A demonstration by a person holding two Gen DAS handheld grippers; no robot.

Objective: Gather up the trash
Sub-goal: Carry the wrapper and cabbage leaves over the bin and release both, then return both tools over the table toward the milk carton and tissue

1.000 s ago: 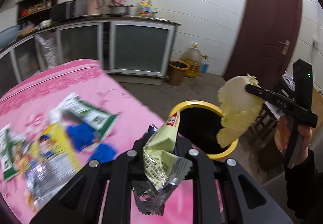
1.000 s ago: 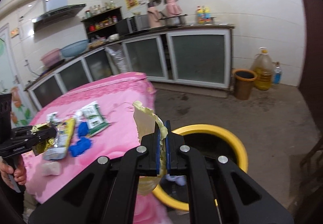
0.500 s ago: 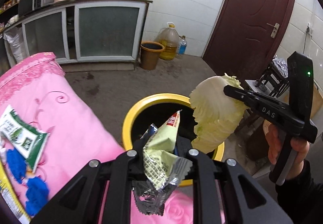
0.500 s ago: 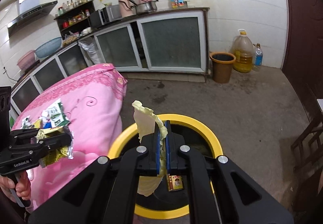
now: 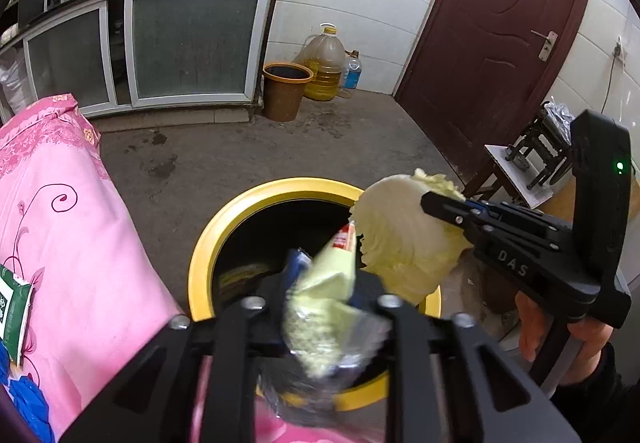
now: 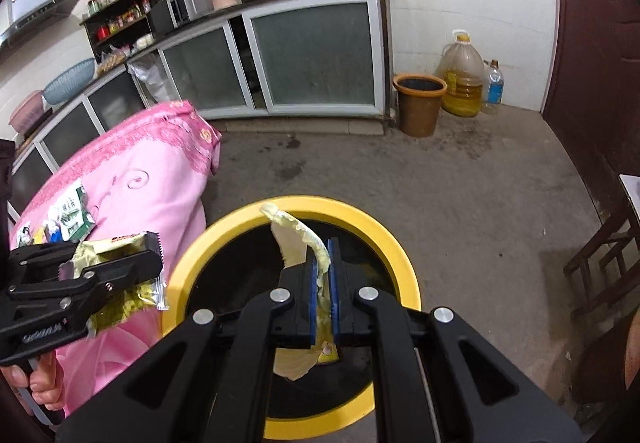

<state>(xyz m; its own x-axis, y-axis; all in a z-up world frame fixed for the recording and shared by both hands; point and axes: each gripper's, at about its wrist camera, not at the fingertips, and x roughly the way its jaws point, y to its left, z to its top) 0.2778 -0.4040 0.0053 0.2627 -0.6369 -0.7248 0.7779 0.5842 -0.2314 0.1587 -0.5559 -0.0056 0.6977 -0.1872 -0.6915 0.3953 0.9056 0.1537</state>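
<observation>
A yellow-rimmed black trash bin (image 5: 224, 227) stands on the floor beside the pink-clothed table (image 5: 80, 243). My left gripper (image 5: 326, 275) hangs over the bin's near rim and its jaws are opening. The yellow-green snack wrapper (image 5: 324, 307) is blurred between them and slipping loose. In the right wrist view the left gripper (image 6: 154, 257) has the wrapper (image 6: 116, 247) between spread fingers, left of the bin (image 6: 384, 227). My right gripper (image 6: 322, 255) is shut on a pale cabbage leaf (image 6: 296, 239) over the bin's mouth. The left wrist view has it (image 5: 428, 201) with the leaf (image 5: 400, 243) at the bin's right rim.
A green packet (image 6: 72, 209) and blue scraps (image 5: 24, 399) lie on the pink cloth. A brown bucket (image 5: 286, 89), an oil jug (image 5: 326, 63) and a small bottle stand by the cabinets. A dark door (image 5: 492, 43) and a wooden stool (image 6: 600, 267) are to the right.
Both grippers have dropped towards the bin and moved over its mouth. The left jaws have spread and the wrapper, held firmly before, is now blurred and sliding. The right still clamps the leaf.
</observation>
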